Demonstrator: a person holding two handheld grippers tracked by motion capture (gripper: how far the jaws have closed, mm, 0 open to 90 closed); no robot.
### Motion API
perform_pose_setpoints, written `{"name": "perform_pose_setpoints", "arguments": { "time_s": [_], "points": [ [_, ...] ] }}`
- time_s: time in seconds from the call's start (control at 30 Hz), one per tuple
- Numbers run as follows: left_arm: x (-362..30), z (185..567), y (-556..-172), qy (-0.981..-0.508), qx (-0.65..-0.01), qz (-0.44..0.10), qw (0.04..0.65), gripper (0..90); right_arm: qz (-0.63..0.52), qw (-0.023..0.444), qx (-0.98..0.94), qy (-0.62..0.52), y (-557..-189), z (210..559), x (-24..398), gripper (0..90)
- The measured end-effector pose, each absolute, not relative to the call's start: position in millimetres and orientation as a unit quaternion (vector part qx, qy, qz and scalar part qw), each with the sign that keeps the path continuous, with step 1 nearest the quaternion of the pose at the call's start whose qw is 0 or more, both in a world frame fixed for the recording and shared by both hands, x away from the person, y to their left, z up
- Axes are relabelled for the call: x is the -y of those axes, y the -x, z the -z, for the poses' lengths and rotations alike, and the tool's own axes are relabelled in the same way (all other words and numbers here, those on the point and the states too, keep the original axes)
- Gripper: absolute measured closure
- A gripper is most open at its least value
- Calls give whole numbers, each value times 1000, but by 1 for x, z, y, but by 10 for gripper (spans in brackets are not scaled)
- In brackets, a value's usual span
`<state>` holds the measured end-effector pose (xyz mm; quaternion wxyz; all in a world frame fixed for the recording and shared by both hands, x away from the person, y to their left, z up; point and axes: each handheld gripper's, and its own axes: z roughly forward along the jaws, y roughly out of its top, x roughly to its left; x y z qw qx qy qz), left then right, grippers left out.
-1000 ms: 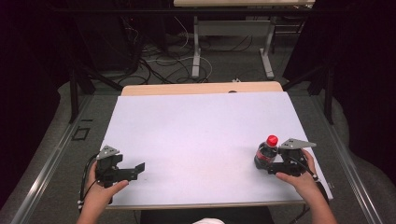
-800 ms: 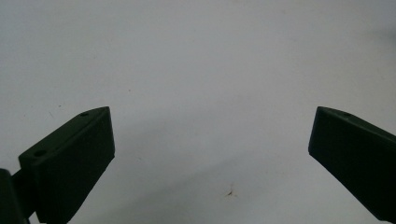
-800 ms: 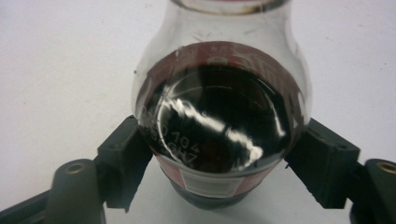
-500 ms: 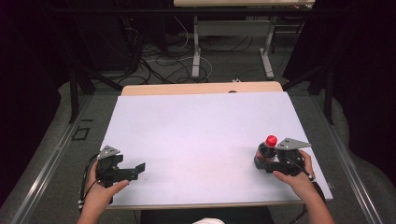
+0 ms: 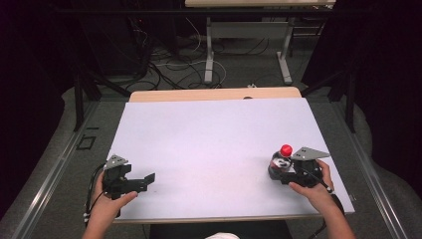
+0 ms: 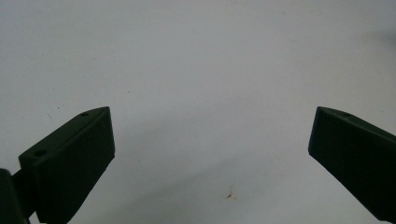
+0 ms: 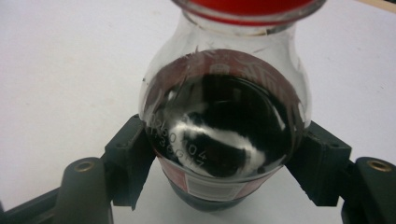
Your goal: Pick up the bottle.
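Clear glass bottle (image 5: pixel 279 166) with red cap (image 5: pixel 285 150) and dark liquid, upright at lower right of the high view, near the right edge of the white table sheet (image 5: pixel 214 149). Clamped at the body by the right gripper (image 5: pixel 287 174), one black jaw on each flank, as seen at lower left and lower right of the right gripper view, where the bottle (image 7: pixel 224 130) sits centred with its cap (image 7: pixel 247 7) at the top edge. Grip placed on the wide belly below the neck, probably so that the round glass cannot slip upward or tip. Label band (image 7: pixel 210 186) visible low on the bottle, just above the base. Base apparently resting on or very close to the sheet; contact not certain from these views.

Left gripper (image 5: pixel 144 180) at lower left of the high view, held low over the sheet in the person's left hand (image 5: pixel 107 204). Jaws spread wide apart in the left gripper view, with nothing but bare white sheet (image 6: pixel 196 70) between them. Likely parked clear of the work, ready rather than engaged. Small brown speck (image 6: pixel 229 196) on the sheet near the bottom centre of that view.

Right hand (image 5: pixel 313 186) wrapped around the gripper body from behind, wrist entering from the bottom right.
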<state>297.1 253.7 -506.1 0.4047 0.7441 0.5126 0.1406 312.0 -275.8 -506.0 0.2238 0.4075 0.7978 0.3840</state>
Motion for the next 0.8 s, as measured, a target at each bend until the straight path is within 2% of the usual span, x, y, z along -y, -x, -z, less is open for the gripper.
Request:
{"name": "perform_pose_setpoints", "arguments": {
  "time_s": [0.3, 0.8],
  "points": [
    [-253, 505, -297, -747, -509, -143, 404, 4, -402, 213, -801, -390, -318, 494, 254, 295],
    [-241, 496, -299, -760, -483, -140, 412, 13, -419, 174, -829, -327, -339, 485, 178, 295]
  ]
}}
